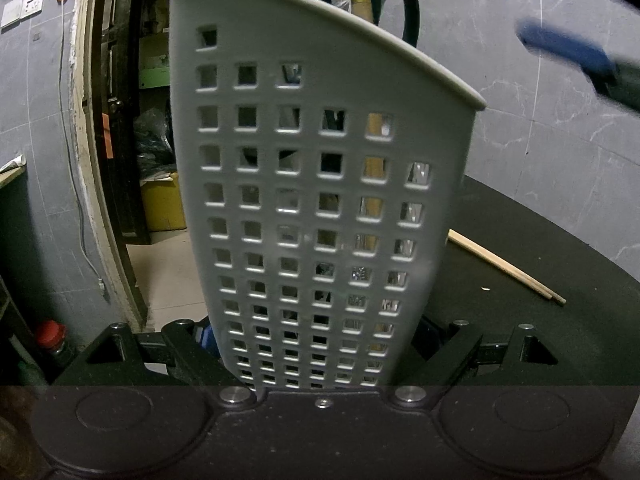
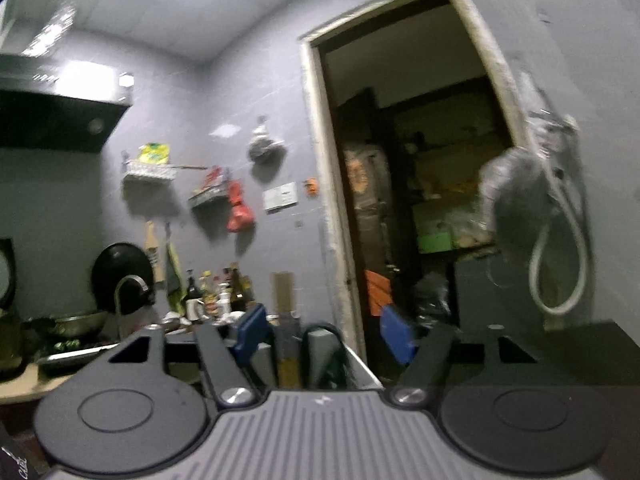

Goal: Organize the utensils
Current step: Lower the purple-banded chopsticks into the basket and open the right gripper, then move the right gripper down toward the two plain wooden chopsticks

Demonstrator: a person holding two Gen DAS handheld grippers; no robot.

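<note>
A grey perforated utensil holder [image 1: 320,208] fills the left wrist view, standing upright between the fingers of my left gripper [image 1: 316,340], which is shut on its lower part. Through its holes show a wooden handle [image 1: 374,168] and metal pieces; a black looped handle [image 1: 410,8] sticks out above its rim. In the right wrist view my right gripper [image 2: 324,334] hangs just above the holder's rim [image 2: 362,362], its blue pads [image 2: 252,330] wide apart and open. The wooden handle [image 2: 286,344] and the black loop [image 2: 320,330] stand between them, untouched. A pair of chopsticks [image 1: 504,266] lies on the black table [image 1: 540,240].
A blue pad of the right gripper [image 1: 568,50] shows blurred at the upper right of the left wrist view. Behind are a grey tiled wall, an open doorway [image 2: 400,200] with stored goods, and a kitchen counter with bottles [image 2: 216,296] and a tap [image 2: 128,284].
</note>
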